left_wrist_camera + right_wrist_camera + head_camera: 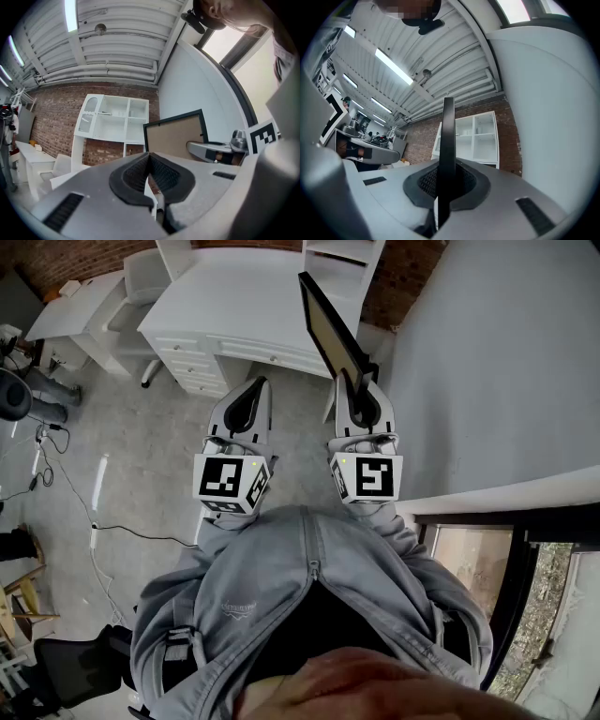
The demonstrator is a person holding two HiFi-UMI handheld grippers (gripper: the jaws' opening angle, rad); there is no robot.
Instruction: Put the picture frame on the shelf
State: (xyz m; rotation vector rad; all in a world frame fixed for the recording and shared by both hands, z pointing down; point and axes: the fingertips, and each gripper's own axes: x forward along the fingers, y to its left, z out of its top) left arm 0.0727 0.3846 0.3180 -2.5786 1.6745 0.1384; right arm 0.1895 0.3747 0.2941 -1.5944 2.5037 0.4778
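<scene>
My right gripper (361, 395) is shut on the lower edge of a black picture frame (330, 329) with a tan backing, held upright and edge-on in the right gripper view (447, 140). The same picture frame (176, 136) shows its tan back in the left gripper view. My left gripper (251, 399) is shut with nothing between its pads, level with the right one and to its left. Ahead stands a white shelf unit (115, 124) against a brick wall; the white shelf unit (480, 136) also appears beyond the frame in the right gripper view.
A white desk with drawers (234, 306) stands in front of me below the shelf. A smaller white table (80, 320) and chair lie to the left. A grey wall panel (497, 362) runs along my right. Cables (56, 484) trail on the grey floor at left.
</scene>
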